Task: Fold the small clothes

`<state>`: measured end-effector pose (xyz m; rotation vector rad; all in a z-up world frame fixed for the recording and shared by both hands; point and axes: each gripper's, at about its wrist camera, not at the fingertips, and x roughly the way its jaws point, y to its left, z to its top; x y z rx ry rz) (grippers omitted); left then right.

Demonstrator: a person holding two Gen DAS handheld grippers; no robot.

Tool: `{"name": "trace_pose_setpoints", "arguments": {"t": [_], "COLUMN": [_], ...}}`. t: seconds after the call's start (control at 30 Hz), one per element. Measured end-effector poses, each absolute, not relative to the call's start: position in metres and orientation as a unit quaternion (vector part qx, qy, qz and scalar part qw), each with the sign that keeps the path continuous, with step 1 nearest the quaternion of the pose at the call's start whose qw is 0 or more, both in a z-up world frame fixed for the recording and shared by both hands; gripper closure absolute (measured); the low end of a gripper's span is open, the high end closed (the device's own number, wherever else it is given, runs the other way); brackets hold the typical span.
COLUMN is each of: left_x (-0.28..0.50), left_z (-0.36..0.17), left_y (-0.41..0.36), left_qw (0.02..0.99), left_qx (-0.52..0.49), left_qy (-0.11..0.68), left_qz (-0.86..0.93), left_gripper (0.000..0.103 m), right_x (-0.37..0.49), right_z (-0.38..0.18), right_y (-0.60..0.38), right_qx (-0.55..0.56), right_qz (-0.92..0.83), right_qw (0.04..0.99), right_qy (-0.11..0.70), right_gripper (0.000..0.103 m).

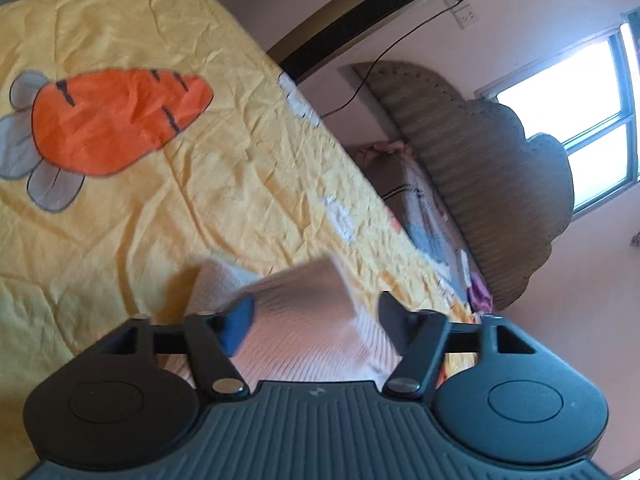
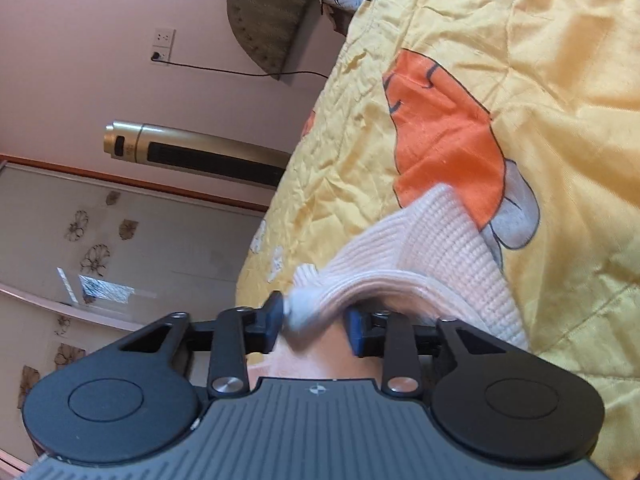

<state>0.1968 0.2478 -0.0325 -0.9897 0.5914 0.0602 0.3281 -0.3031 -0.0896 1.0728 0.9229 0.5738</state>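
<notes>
Pink knit garment [image 2: 420, 252] near yellow quilt [image 2: 520, 40] edge

Knit garment [image 2: 436, 240] lying on quilt [image 2: 520, 60], partly over carrot patch [image 2: 444, 140]; headboard [image 1: 480, 152] behind pillows [image 1: 420, 208]; tower heater [image 2: 192, 152] beside bed, against wall.

My two wrist views sit close above the bed, both rolled sideways, sharing the yellow quilt [image 1: 200, 200] and its orange carrot patch [image 2: 444, 140].

The left gripper [image 1: 316, 316] is standing wide open, while the right gripper [image 2: 314, 322] is standing half open.
</notes>
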Motion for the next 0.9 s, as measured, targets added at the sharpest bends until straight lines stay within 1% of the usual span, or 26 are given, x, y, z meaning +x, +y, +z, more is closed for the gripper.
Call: {"name": "trace_pose_setpoints", "arguments": {"t": [0.03,0.07,0.1,0.13,0.2,0.23,0.33,0.4,0.53,0.57,0.6,0.7,0.8,0.87,0.9], "left_x": [0.192,0.187,0.183,0.177,0.167,0.163,0.149,0.141,0.145,0.147,0.15,0.159,0.173,0.182,0.186], "left_z": [-0.026,-0.02,-0.016,-0.013,-0.011,-0.014,-0.024,-0.032,-0.046,-0.048,-0.049,-0.048,-0.045,-0.043,-0.042], "left_y": [0.249,0.249,0.248,0.245,0.234,0.227,0.208,0.201,0.185,0.182,0.179,0.175,0.175,0.175,0.174], "left_qw": [0.847,0.855,0.863,0.874,0.895,0.902,0.917,0.917,0.914,0.913,0.912,0.906,0.898,0.895,0.896], "left_qx": [-0.463,-0.456,-0.444,-0.424,-0.355,-0.319,-0.234,-0.221,-0.209,-0.207,-0.207,-0.214,-0.214,-0.208,-0.202], "left_qy": [0.258,0.245,0.238,0.235,0.258,0.273,0.302,0.314,0.339,0.344,0.349,0.362,0.381,0.39,0.39], "left_qz": [0.027,0.022,0.019,0.032,0.084,0.098,0.119,0.102,0.083,0.076,0.065,0.049,0.055,0.063,0.067], "left_gripper": [0.013,0.013,0.013,0.013,0.013,0.013,0.013,0.013,0.014,0.014,0.014,0.014,0.014,0.014,0.026], "right_x": [0.33,0.33,0.329,0.328,0.325,0.322,0.305,0.295,0.286,0.286,0.286,0.286,0.29,0.297,0.3], "right_z": [-0.086,-0.082,-0.079,-0.073,-0.06,-0.054,-0.04,-0.042,-0.055,-0.057,-0.058,-0.057,-0.053,-0.056,-0.058], "right_y": [-0.307,-0.311,-0.315,-0.32,-0.325,-0.325,-0.32,-0.316,-0.317,-0.318,-0.317,-0.31,-0.311,-0.309,-0.307], "right_qx": [0.495,0.51,0.522,0.525,0.498,0.465,0.315,0.251,0.223,0.232,0.237,0.221,0.231,0.235,0.238], "right_qz": [0.26,0.263,0.265,0.266,0.275,0.274,0.252,0.251,0.248,0.246,0.251,0.254,0.259,0.261,0.259], "right_qw": [0.721,0.717,0.715,0.719,0.739,0.756,0.826,0.836,0.834,0.831,0.828,0.829,0.828,0.822,0.819], "right_qy": [0.409,0.396,0.382,0.37,0.361,0.37,0.395,0.418,0.44,0.441,0.443,0.447,0.44,0.449,0.453], "right_gripper": [0.042,0.028,0.024,0.025,0.027,0.027,0.035,0.047,0.06,0.066,0.074,0.073,0.072,0.071,0.071]}}
